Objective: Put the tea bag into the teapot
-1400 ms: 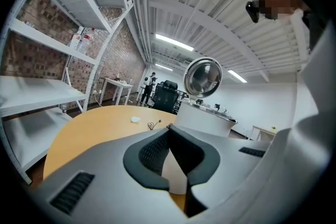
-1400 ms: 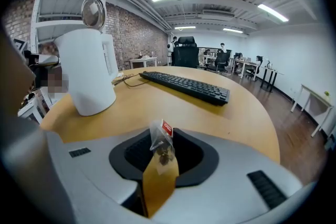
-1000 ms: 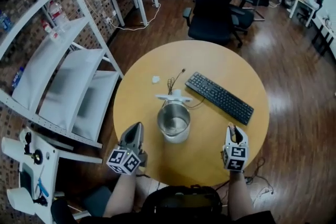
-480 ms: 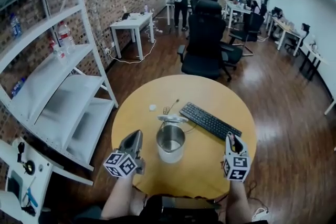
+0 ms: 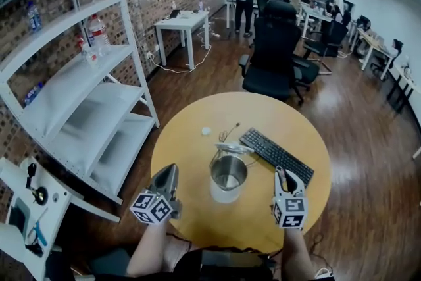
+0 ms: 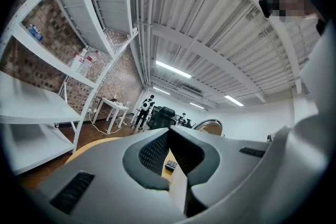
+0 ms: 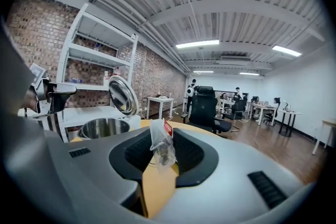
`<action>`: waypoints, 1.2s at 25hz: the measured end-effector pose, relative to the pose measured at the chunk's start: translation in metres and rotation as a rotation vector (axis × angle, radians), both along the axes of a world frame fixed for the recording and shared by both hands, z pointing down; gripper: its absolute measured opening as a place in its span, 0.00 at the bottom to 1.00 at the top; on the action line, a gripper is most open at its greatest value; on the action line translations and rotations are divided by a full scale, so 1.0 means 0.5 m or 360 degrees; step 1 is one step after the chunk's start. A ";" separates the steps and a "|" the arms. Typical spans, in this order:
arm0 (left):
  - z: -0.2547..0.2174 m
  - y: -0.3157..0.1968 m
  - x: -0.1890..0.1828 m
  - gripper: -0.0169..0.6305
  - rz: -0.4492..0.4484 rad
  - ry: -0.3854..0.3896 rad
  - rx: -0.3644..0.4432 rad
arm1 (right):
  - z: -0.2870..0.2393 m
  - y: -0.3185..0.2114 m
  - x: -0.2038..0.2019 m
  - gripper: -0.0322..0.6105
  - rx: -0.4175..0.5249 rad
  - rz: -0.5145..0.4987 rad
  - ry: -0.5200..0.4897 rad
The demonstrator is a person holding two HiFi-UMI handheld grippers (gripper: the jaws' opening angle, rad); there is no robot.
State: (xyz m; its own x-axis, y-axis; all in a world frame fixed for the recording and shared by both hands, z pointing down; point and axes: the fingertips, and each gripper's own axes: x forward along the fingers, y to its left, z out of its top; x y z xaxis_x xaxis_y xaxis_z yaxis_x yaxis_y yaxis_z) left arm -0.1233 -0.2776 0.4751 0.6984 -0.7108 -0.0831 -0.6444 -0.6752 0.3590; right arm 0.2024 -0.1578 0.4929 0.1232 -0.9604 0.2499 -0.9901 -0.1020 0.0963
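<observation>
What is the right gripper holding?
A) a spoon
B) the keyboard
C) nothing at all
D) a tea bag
D: in the right gripper view, the right gripper has a tea bag pinched upright between its jaws.
</observation>
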 end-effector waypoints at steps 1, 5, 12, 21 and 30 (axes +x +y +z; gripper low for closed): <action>0.003 0.000 -0.014 0.02 -0.0020 -0.0005 -0.0005 | 0.001 -0.012 -0.022 0.19 -0.0002 -0.0046 0.0005; 0.010 0.007 -0.067 0.02 -0.0122 -0.0019 -0.0030 | 0.012 -0.043 -0.091 0.19 -0.0037 -0.0201 0.0062; 0.021 0.020 -0.118 0.02 -0.0213 -0.0061 -0.0031 | 0.012 -0.107 -0.181 0.19 -0.0042 -0.0407 0.0092; 0.028 0.034 -0.178 0.02 -0.0318 -0.0021 -0.0042 | 0.014 -0.163 -0.267 0.19 -0.0056 -0.0577 0.0180; 0.031 0.039 -0.169 0.02 -0.0319 -0.0011 -0.0037 | 0.002 -0.176 -0.275 0.19 -0.0006 -0.0594 0.0136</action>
State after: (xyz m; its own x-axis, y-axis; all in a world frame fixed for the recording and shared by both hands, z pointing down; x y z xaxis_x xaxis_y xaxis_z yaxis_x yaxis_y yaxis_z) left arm -0.2079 -0.2581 0.4906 0.5430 -0.8375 -0.0611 -0.7677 -0.5246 0.3681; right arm 0.0651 -0.2460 0.4940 -0.2140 -0.9423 0.2574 -0.9475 0.2643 0.1801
